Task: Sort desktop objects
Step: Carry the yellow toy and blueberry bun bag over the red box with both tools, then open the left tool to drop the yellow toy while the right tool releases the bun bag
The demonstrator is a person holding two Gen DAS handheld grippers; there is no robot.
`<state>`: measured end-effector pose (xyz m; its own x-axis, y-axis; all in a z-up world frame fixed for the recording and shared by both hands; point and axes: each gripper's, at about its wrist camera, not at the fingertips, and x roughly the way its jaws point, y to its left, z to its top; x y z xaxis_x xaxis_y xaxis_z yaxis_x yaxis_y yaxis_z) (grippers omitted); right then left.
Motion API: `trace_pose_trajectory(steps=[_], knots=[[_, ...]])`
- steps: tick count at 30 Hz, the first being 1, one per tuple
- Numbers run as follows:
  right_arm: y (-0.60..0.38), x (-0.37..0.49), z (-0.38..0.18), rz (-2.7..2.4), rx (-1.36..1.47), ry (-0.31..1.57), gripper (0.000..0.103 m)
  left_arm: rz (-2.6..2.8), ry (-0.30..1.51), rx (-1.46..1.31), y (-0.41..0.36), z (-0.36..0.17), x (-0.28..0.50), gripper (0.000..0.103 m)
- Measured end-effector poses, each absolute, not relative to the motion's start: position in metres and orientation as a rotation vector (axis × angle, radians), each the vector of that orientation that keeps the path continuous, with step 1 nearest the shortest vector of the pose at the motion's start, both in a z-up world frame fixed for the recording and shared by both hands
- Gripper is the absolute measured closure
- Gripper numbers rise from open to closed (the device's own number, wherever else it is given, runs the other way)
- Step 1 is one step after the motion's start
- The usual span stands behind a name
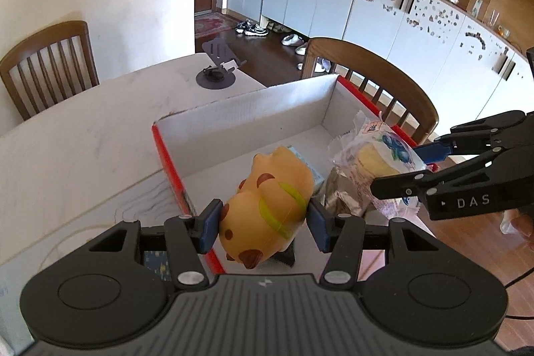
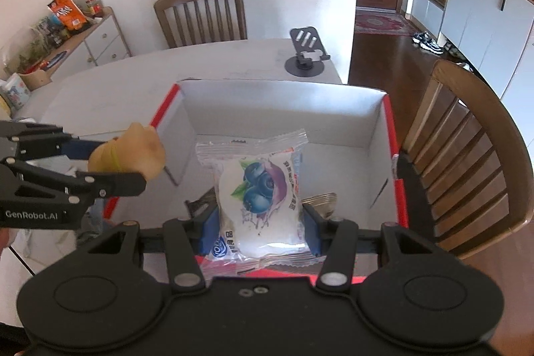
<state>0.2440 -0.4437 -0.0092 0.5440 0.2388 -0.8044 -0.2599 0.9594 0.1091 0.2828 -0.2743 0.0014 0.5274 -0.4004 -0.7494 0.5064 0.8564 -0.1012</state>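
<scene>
- Orange vinyl, left wrist view: the toy [image 1: 267, 206], a spotted animal figure, sits clamped between the pads of the left claw [image 1: 265, 224], its long axis running straight ahead of the claw and slightly left, away from the camera.
- Just beyond and below the toy lies the box [image 1: 253, 119], white inside with red edges; its near left wall passes under the left pad, so the toy hangs at the rim rather than deep inside.
- To the claw's right, the right claw [image 1: 397, 169] reaches in from the side holding the packet [image 1: 373, 162]; the two loads are near, not touching.
- On the box floor, silvery wrappers [image 1: 337, 192] lie ahead-right of the toy.
- Right wrist view: the right claw [image 2: 258, 227] grips the packet [image 2: 258, 192] at its lower sides, long axis pointing forward, the blueberry print facing up.
- Directly ahead and below is the box [image 2: 283, 105], its floor largely bare beyond the packet.
- To the left, the left claw [image 2: 110, 160] holds the toy [image 2: 130, 150] over the box's left wall.
- Judgement: both releases turn on each load being inside the rim; the right is already centred, the left needs a little travel rightward, toward the other claw.
</scene>
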Motion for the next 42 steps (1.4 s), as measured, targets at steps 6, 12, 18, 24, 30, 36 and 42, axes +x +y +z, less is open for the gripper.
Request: trace_pose_trajectory(steps=[6, 12, 18, 24, 30, 36, 42], knots=[[-0.448, 0.262, -0.020, 0.285, -0.034, 0.972, 0.053, -0.551, 0.880, 0.163, -0.293, -0.005, 0.305, 0.050], [-0.448, 0.279, -0.036, 0.275, -0.051, 1.005, 0.053, -0.529, 0.917, 0.178, -0.307, -0.015, 0.328, 0.050], [-0.449, 0.292, -0.053, 0.261, -0.059, 1.043, 0.053, -0.506, 0.952, 0.214, -0.316, -0.031, 0.347, 0.050], [-0.448, 0.303, -0.066, 0.272, -0.078, 1.072, 0.053, -0.486, 0.982, 0.254, -0.325, -0.042, 0.361, 0.050], [-0.440, 0.315, -0.072, 0.284, -0.101, 1.077, 0.053, -0.470, 1.014, 0.292, -0.333, -0.054, 0.374, 0.050], [-0.436, 0.317, -0.080, 0.307, -0.121, 1.098, 0.053, -0.474, 1.041, 0.367, -0.345, -0.063, 0.378, 0.049], [-0.435, 0.315, -0.081, 0.317, -0.128, 1.096, 0.053, -0.484, 1.075, 0.415, -0.355, -0.075, 0.380, 0.049]])
